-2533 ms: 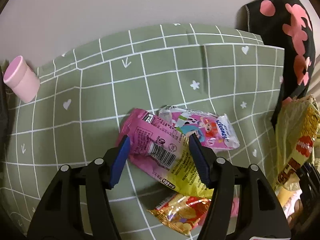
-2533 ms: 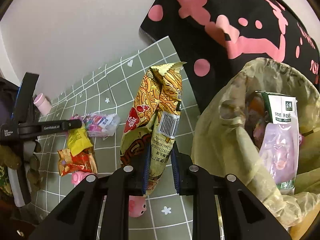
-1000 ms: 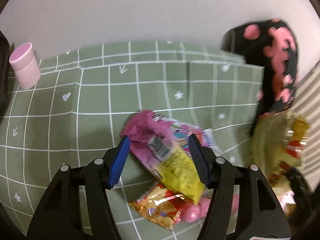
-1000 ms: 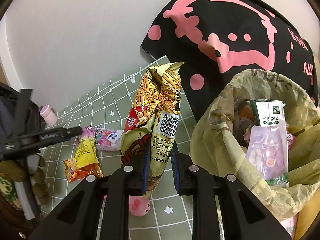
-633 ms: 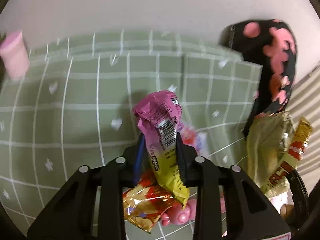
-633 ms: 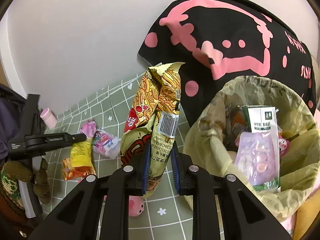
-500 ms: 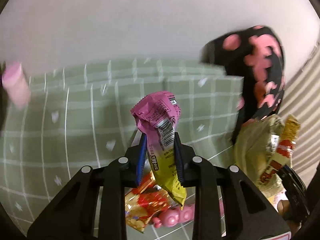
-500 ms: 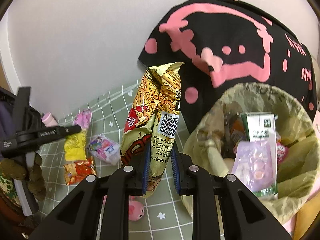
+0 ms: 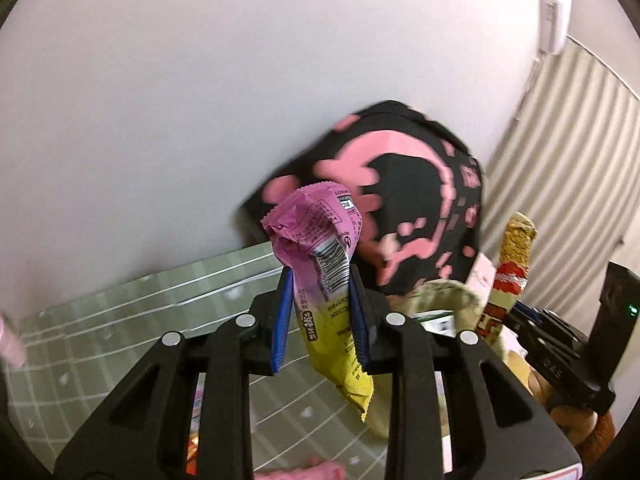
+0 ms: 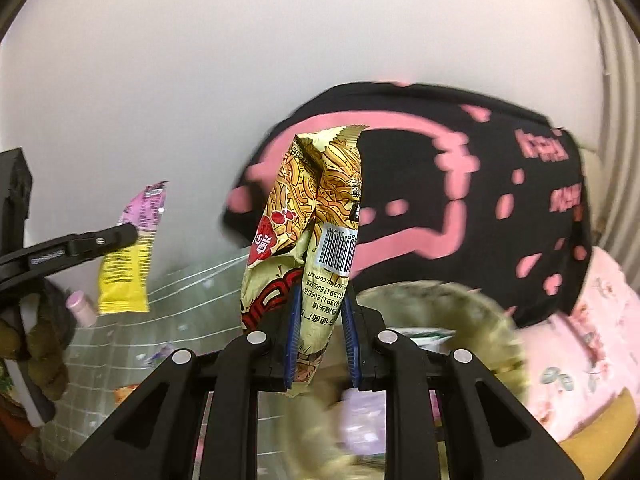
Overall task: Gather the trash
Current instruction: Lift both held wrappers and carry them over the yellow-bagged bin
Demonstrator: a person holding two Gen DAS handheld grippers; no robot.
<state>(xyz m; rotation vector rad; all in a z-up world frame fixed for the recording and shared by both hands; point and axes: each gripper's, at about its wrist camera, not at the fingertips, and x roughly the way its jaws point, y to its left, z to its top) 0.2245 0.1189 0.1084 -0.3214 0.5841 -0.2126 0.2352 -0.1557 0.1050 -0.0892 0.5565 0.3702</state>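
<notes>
Clearly both wrappers are light, crinkly film: the left gripper [image 9: 320,312] fingers pinch the pink-and-yellow wrapper [image 9: 320,264] mid-length, the right gripper [image 10: 320,344] clamps the noodle packet [image 10: 316,232] (limp, slippery) above the bin bag [image 10: 472,308].

Soft, even indoor light is filling both views, with no hard shadows. The pale wall [image 9: 200,100] is glowing slightly washed out. Motion blur is smearing the black and pink cloth [image 10: 460,200], the green checked sheet [image 9: 120,320] and the trash bag [image 10: 460,320], while both snack wrappers are staying sharp. Fisheye bending is curving the edges, and dark corners are framing each picture.
</notes>
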